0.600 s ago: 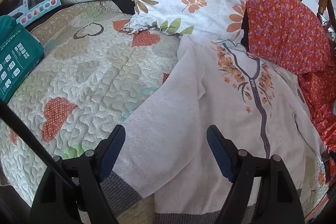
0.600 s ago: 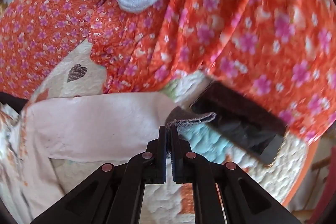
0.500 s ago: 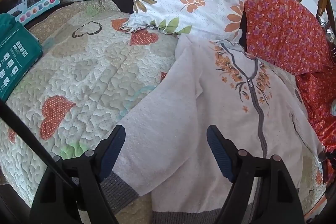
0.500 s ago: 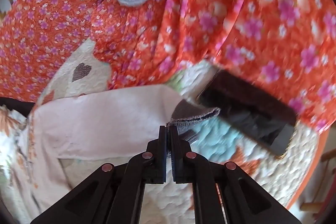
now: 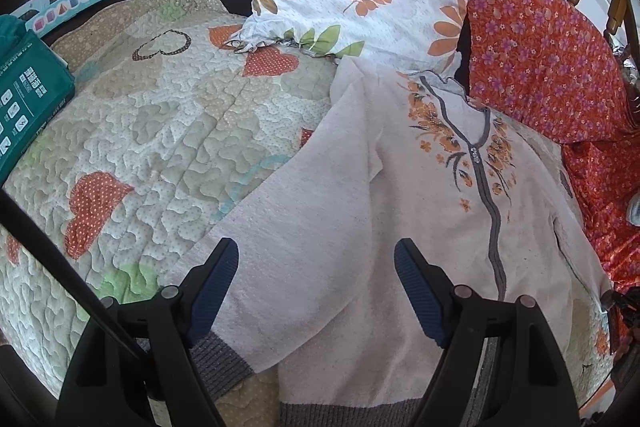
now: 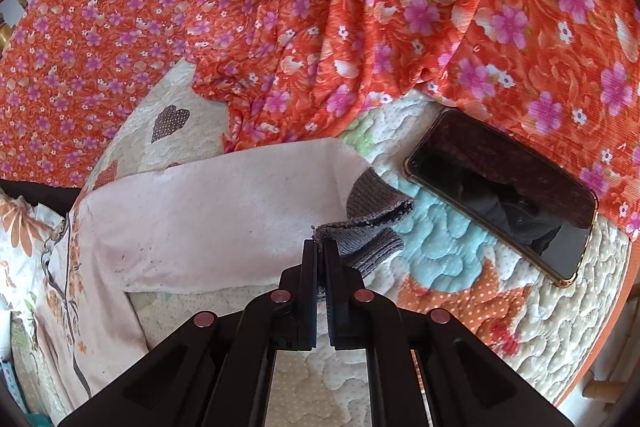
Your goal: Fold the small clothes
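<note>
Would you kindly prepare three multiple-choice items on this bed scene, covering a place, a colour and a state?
1. Where does the phone lie?
A. on the quilt beside the grey cuff
B. on the pillow
C. on the sweater's chest

2. What colour is the sweater zip band?
A. red
B. grey
C. green

3. How is the left gripper?
A. shut on the cuff
B. shut on the pillow
C. open above the sleeve

Answers: 1 A, quilt shows under it; 2 B, grey stripe down the front; 3 C, fingers spread, while the right gripper pinches the cuff.
</note>
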Motion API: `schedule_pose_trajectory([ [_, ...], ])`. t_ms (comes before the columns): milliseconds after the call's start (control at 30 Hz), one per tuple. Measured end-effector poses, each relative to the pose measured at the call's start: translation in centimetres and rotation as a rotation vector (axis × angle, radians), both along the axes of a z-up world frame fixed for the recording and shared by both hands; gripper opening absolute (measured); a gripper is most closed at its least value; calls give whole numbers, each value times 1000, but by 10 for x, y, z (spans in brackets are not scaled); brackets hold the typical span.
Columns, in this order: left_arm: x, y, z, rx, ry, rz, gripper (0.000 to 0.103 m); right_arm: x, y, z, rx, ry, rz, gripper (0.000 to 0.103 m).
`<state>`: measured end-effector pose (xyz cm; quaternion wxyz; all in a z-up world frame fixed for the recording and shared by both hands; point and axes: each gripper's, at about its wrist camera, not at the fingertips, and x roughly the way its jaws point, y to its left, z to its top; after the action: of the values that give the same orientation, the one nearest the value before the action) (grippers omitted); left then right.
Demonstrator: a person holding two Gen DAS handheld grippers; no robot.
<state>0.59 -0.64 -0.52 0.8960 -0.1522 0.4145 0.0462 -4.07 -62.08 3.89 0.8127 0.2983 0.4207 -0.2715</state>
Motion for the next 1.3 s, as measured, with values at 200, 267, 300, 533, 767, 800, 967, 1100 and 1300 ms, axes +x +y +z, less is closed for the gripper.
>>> schedule_pose_trajectory([
  [200, 1, -3, 1, -6, -1, -4, 79, 10, 11, -3, -48, -86, 19, 4],
  [267, 0, -3, 0, -22, -1, -20, 80, 13, 12, -4, -40, -65, 37, 4],
  [300, 1, -4, 0, -17, 1, -22, 80, 14, 13, -5, -40, -52, 46, 4],
  [533, 15, 9, 6, -85, -8, -21, 80, 24, 28, -11, -87, 10, 103, 4],
  [767, 26, 63, 40, 77, -90, 83, 81, 45, 78, 11, -142, 48, 219, 4],
  [800, 23, 73, 41, 65, -94, 101, 83, 53, 91, 17, -155, 44, 249, 4],
  [967, 11, 110, 42, 18, -97, 191, 83, 119, 191, 36, -203, 1, 441, 4],
  [1100, 2, 129, 41, -36, -94, 244, 83, 174, 297, 23, -179, -22, 655, 4],
  [1300, 3, 140, 36, -48, -74, 276, 83, 215, 451, -14, -108, -22, 922, 4],
])
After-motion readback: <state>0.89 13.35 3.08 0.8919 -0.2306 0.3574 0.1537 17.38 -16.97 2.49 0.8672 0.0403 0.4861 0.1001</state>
